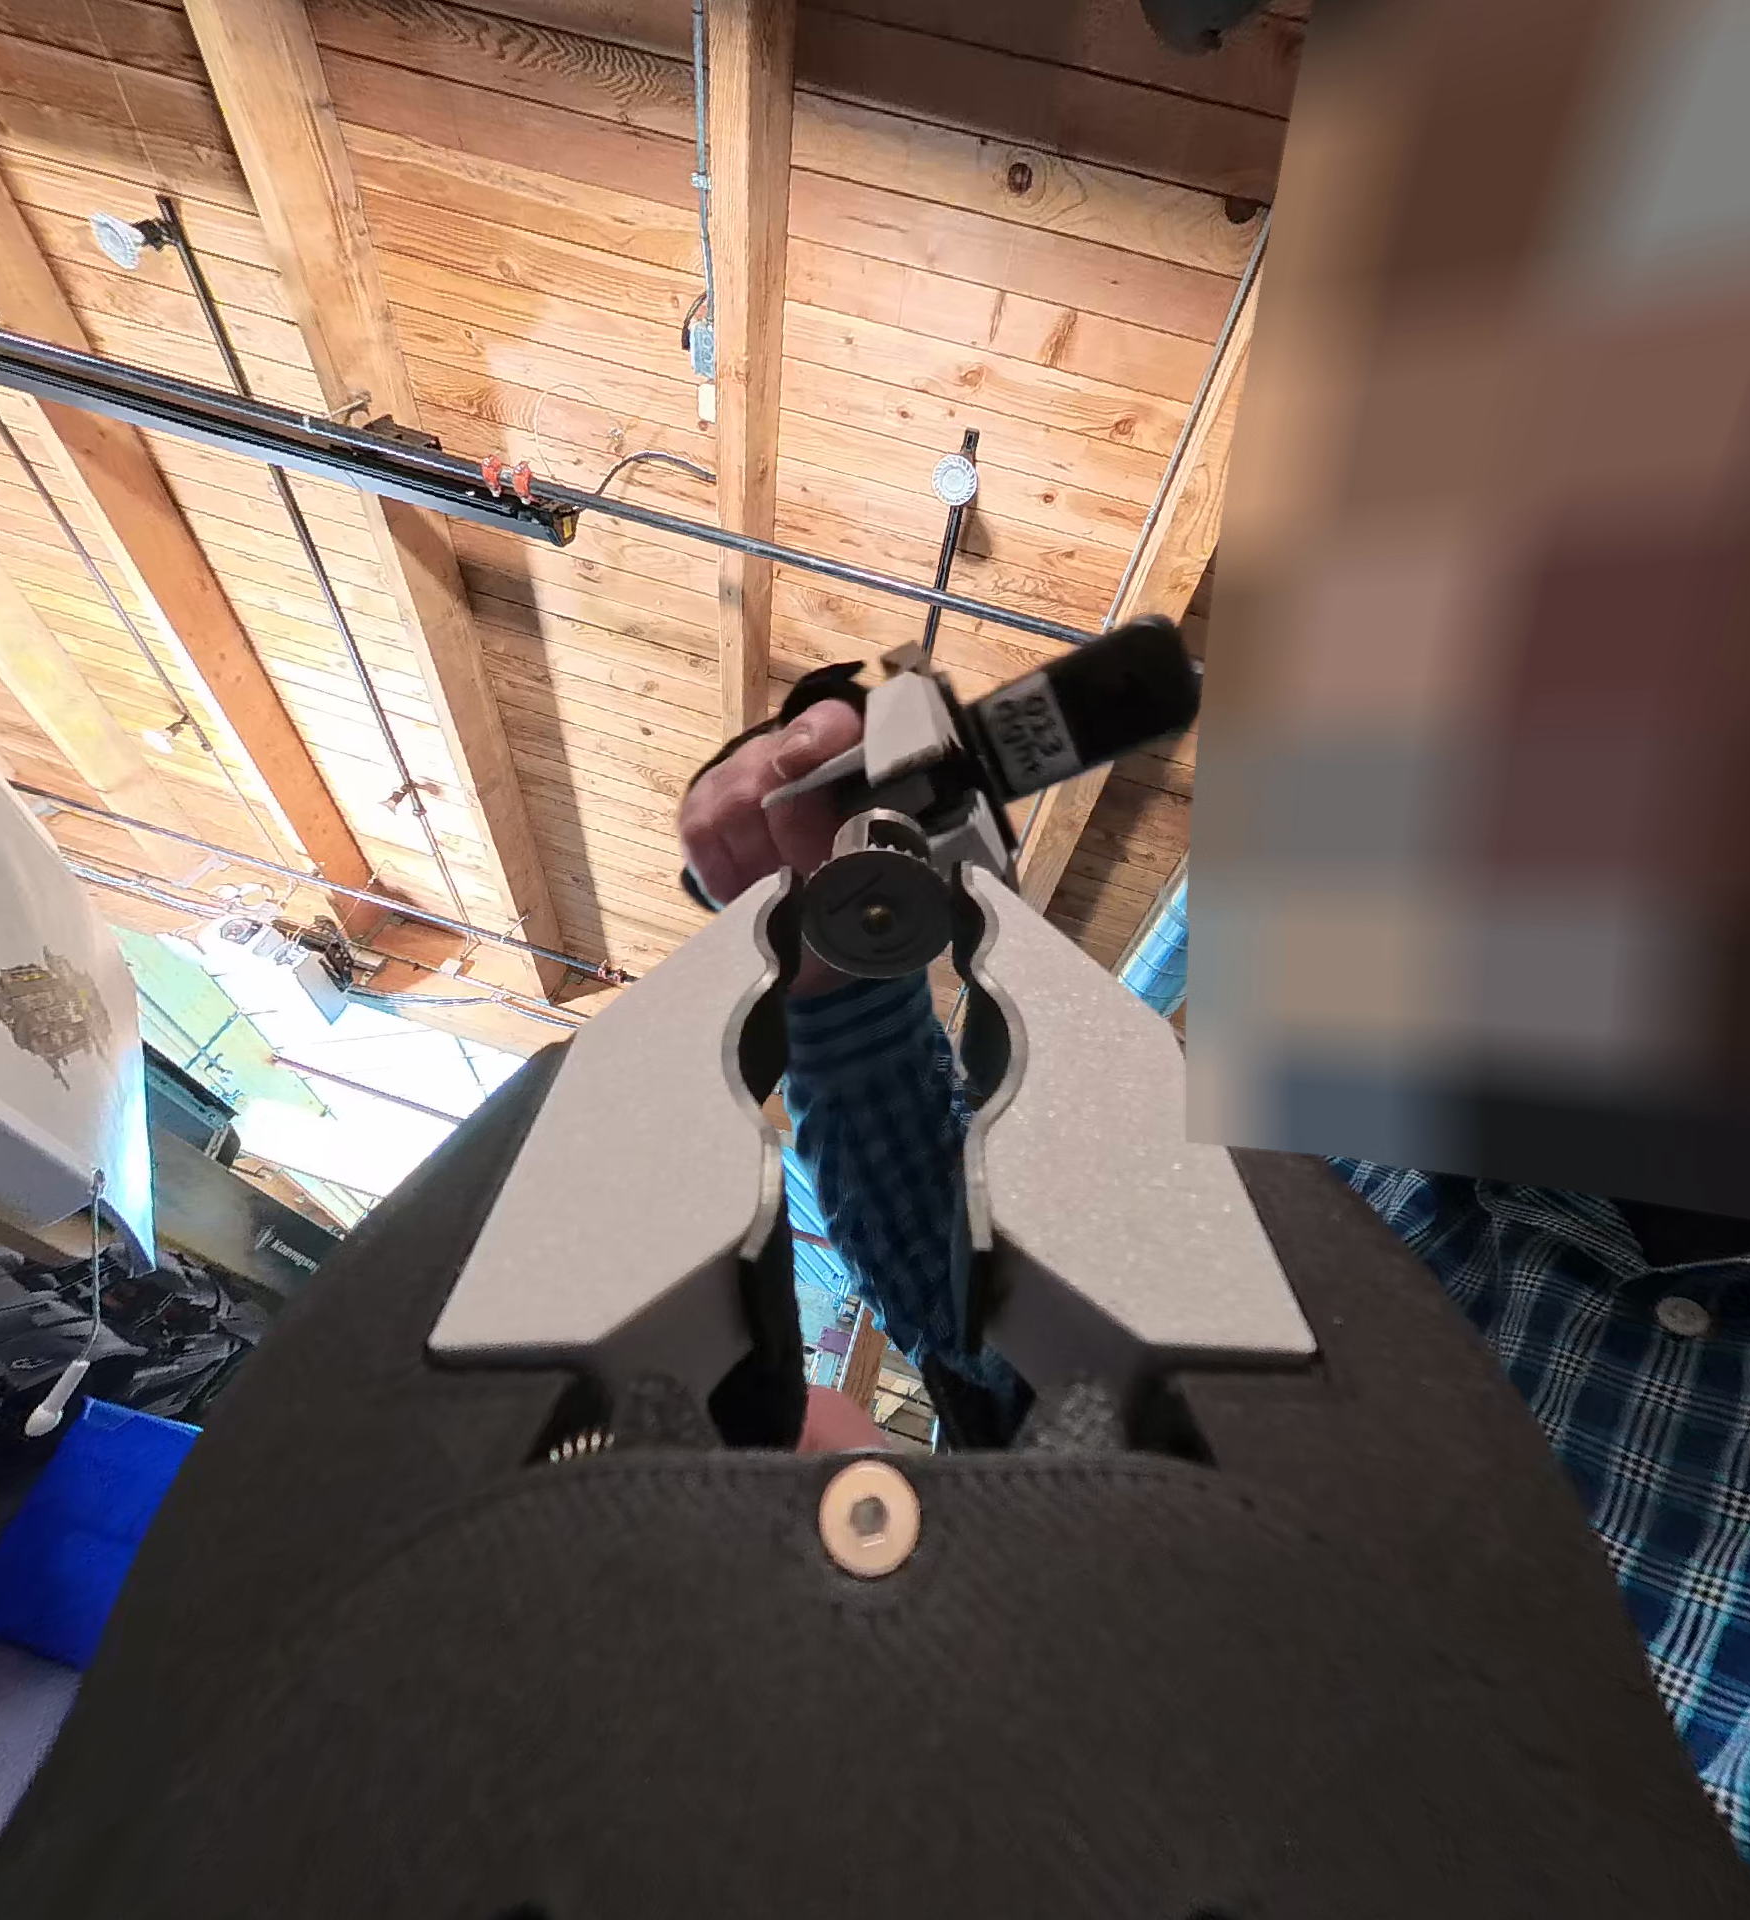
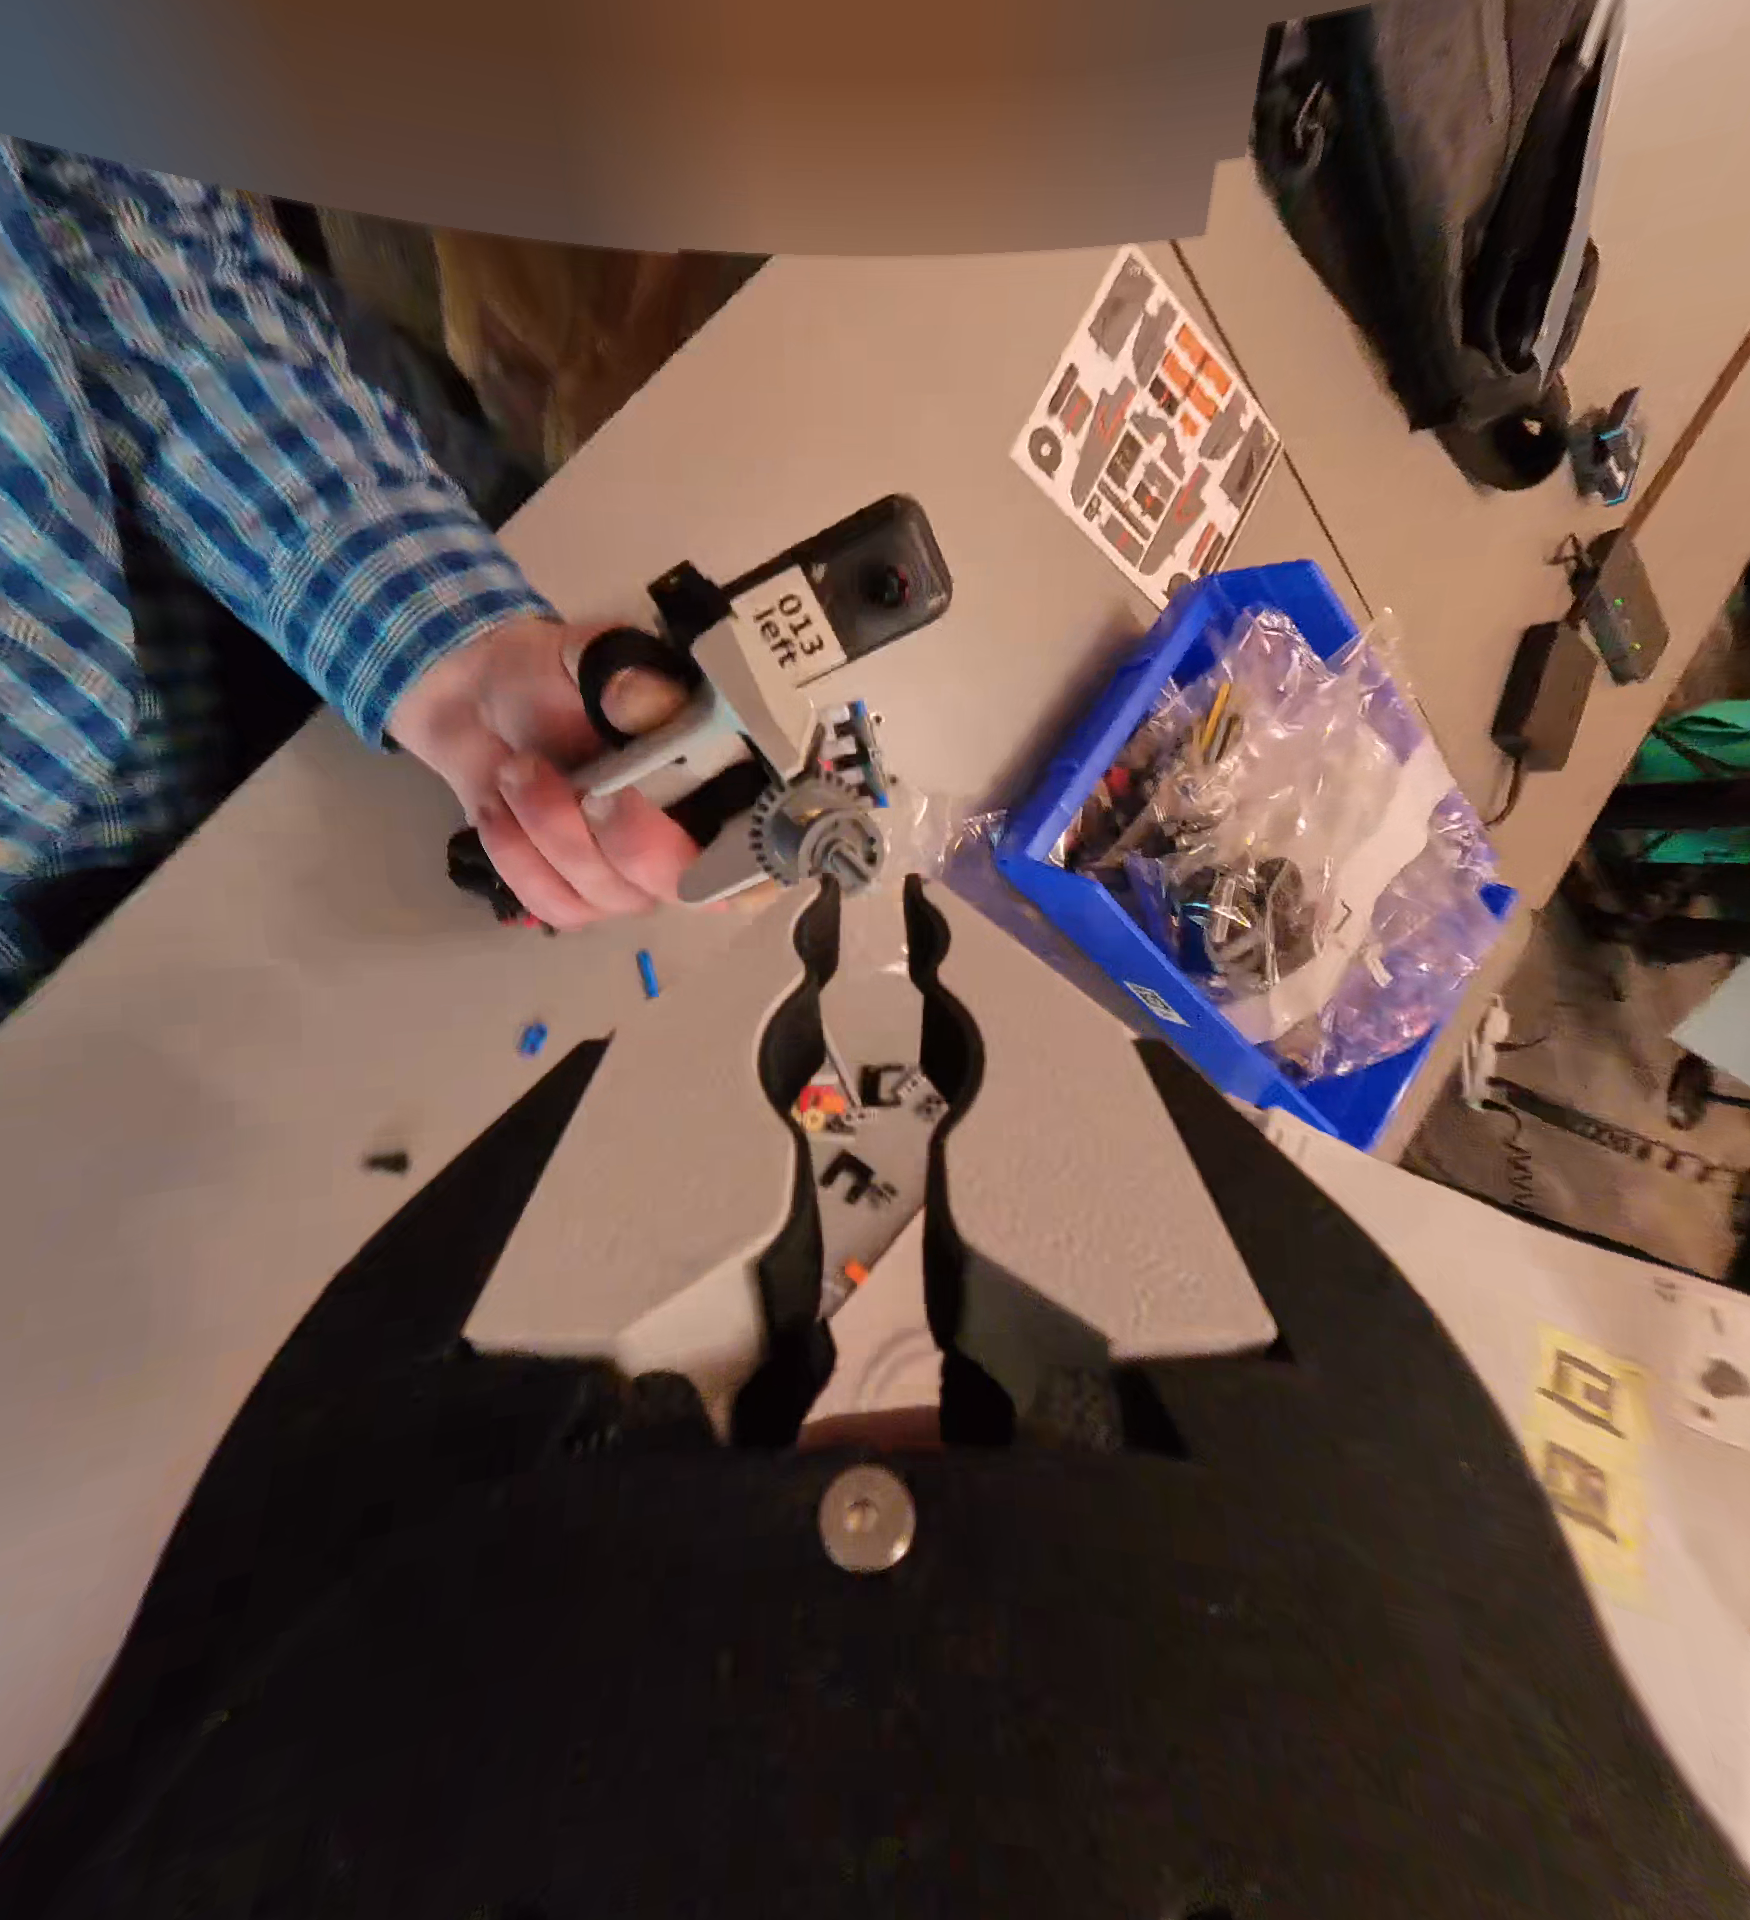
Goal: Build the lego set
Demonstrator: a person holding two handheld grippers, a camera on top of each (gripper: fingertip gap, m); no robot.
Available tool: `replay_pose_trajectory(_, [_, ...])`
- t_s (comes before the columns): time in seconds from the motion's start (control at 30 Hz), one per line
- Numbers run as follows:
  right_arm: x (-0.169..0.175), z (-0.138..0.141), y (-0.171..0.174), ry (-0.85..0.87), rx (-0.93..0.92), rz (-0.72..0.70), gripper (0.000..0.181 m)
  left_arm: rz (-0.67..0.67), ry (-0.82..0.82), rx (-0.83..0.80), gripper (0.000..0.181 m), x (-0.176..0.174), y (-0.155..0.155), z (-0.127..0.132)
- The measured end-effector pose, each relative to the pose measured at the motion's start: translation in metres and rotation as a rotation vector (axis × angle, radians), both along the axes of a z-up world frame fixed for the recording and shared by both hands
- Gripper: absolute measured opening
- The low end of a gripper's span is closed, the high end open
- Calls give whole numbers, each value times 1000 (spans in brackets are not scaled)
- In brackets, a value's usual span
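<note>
Our left gripper [image 1: 873,920] pinches a gear assembly [image 2: 829,826], its camera label [image 2: 786,627] white; our right gripper [image 2: 866,894] hangs spread just beside.

Grey table [image 2: 227,1039] w/ blue bin [image 2: 1079,831], sticker sheet [image 2: 1146,426], scattered lego bits [image 2: 855,1117], blue pins [image 2: 649,975].

The left wrist view tilts up along its own tongs [image 1: 876,894] at the wooden ceiling [image 1: 538,312]; the right wrist view looks steeply down onto the worktop [image 2: 227,1039]. The 2 views face each other closely, sharing the small gear assembly [image 2: 819,826] between them
</note>
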State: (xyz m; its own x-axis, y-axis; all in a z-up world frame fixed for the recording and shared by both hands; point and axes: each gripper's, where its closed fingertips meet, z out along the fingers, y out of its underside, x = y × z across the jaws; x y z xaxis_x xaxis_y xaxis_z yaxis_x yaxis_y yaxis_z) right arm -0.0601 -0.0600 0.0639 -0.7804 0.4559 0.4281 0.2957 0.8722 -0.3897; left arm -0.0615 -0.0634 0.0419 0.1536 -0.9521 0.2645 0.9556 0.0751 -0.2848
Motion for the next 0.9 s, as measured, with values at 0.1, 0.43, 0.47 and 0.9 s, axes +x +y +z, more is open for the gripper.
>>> replay_pose_trajectory(0.1, [-2, -2, -2, -6, -88, -7, 9, 8, 1, 1, 25, -1, -1, 0])
replay_pose_trajectory(0.43, [-6, -8, -6, -14, -185, -11, 4, 18, 14, 2, 25, 1, -2, 1])
replay_pose_trajectory(0.47, [-7, -8, -6, -13, -187, -9, 4, 18, 13, 2, 25, 0, -2, 1])
replay_pose_trajectory(0.9, [-6, -4, -3, -10, -200, -14, 10, 13, 2, 8, 25, -2, -3, 1])
